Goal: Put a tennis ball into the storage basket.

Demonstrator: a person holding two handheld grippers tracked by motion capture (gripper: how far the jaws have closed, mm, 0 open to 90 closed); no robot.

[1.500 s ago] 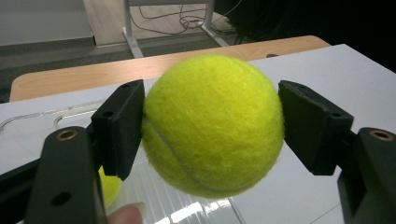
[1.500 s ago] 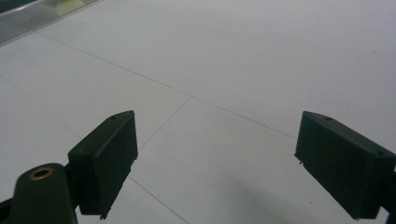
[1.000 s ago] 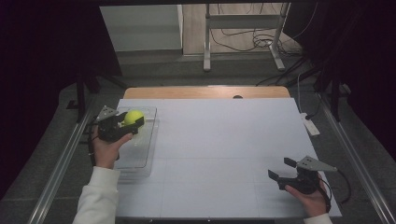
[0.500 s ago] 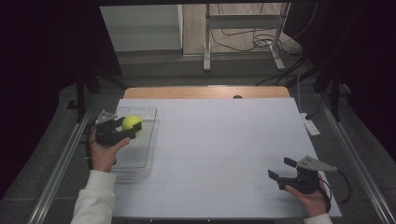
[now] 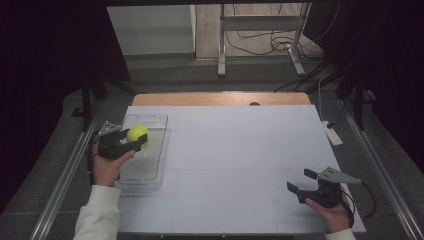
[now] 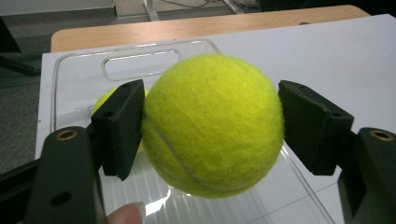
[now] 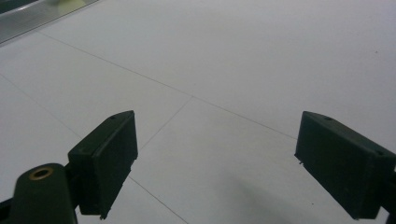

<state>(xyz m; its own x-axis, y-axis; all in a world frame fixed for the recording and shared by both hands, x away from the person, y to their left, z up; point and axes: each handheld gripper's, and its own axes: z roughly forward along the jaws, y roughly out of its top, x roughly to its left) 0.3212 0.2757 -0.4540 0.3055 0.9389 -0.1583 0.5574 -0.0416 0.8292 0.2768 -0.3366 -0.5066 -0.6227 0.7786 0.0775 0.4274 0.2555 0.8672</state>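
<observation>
A yellow-green tennis ball (image 5: 137, 133) hangs just above a clear plastic tray (image 5: 148, 172) at the table's left edge. My left gripper (image 5: 134, 138) is shut on it. In the left gripper view the ball (image 6: 212, 121) sits between both black pads, over the ribbed tray (image 6: 140, 60). A yellow patch shows behind the left pad (image 6: 119, 126); I cannot tell whether it is a reflection. My right gripper (image 5: 300, 180) rests low at the near right of the table, held by a hand. It is open, with bare white table between its jaws (image 7: 215, 163).
The white tabletop (image 5: 240, 150) stretches between the two grippers. A wooden strip (image 5: 220, 98) runs along its far edge. A white power strip (image 5: 331, 133) lies off the right side. Metal rails flank both sides of the table.
My left gripper has shifted slightly towards the near side with the ball still in it. The right gripper has stayed put.
</observation>
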